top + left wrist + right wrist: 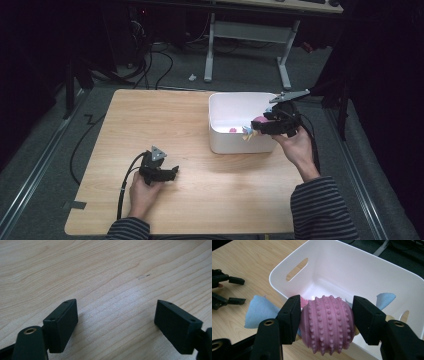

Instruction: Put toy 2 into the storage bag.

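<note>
1. Gripping one pink studded ball (pixel 327 323) with blue cloth fins, the right gripper (pixel 260 126) holds it over the near rim of one white bin (pixel 220 140).
2. Inside the bin lies one small pink thing (pixel 232 129).
3. The left gripper (pixel 172 172) rests wide, holding nothing, near the table's (pixel 150 115) front edge.

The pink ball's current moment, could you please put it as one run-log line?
right gripper: shut on pink studded ball | over white bin rim | left gripper: open, on table
</note>
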